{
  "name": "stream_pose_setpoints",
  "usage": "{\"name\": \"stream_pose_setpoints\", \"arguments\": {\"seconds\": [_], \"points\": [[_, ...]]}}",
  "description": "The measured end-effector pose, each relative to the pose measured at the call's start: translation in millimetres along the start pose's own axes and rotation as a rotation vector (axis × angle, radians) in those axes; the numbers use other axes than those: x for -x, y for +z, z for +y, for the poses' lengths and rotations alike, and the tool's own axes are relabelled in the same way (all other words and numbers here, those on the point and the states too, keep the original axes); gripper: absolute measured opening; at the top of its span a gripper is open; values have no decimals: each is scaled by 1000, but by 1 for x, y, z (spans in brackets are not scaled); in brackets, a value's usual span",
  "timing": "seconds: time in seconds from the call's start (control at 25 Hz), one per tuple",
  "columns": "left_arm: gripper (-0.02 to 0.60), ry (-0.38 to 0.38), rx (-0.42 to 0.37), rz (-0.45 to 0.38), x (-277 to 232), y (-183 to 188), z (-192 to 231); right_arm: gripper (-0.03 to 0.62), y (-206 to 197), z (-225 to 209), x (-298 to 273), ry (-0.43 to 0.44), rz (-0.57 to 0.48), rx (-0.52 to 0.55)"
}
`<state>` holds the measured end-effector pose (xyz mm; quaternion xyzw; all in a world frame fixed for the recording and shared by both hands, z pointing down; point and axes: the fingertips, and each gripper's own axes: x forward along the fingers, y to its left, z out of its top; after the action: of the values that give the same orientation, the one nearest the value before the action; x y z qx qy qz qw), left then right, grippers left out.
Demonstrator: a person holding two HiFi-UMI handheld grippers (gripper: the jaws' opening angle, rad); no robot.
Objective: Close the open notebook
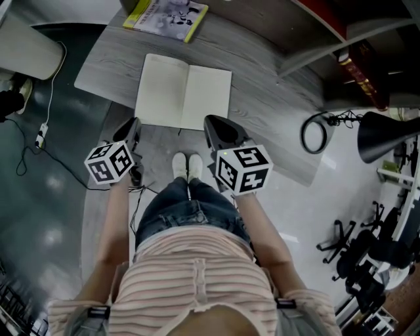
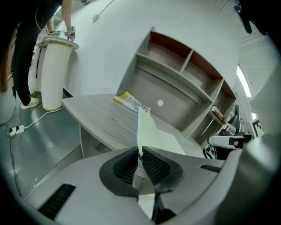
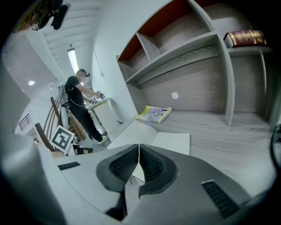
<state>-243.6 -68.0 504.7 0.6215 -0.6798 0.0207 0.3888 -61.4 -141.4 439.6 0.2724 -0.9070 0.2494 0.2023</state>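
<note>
The open notebook (image 1: 184,90) lies with blank pages up on the grey wooden desk (image 1: 269,115). My left gripper (image 1: 134,126) is at its near left corner. In the left gripper view a thin edge of the notebook (image 2: 149,132) stands between the ribbed pads, and the left gripper (image 2: 139,163) is shut on it. My right gripper (image 1: 214,126) hangs at the notebook's near right corner. In the right gripper view its jaws (image 3: 139,163) meet with nothing seen between them, and the notebook (image 3: 151,139) lies just beyond.
A yellow-edged magazine (image 1: 166,16) lies at the back of the desk. A shelf unit (image 2: 175,66) rises behind, with a red book (image 3: 246,37) on it. A black lamp (image 1: 387,131) and a coiled cable (image 1: 315,134) are at the right. A person (image 3: 81,105) stands far off.
</note>
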Motion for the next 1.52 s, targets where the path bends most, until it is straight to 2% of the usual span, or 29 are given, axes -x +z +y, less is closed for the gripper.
{"name": "stream_pose_setpoints", "arguments": {"seconds": [0.44, 0.72, 0.92, 1.12, 1.52], "points": [[23, -76, -65, -9, 13, 15, -32, 18, -7, -5, 6, -31, -1, -27], [20, -114, -146, 0, 18, 21, -58, 18, -10, -12, 14, -62, -2, -39], [20, -148, -175, 9, 19, 23, -71, 18, -12, -13, 18, -81, -4, -38], [20, -150, -227, 17, 20, 25, -80, 18, -16, -14, 23, -108, 1, -26], [18, -179, -255, 30, 18, 24, -103, 18, -24, -23, 40, -165, -4, -38]]}}
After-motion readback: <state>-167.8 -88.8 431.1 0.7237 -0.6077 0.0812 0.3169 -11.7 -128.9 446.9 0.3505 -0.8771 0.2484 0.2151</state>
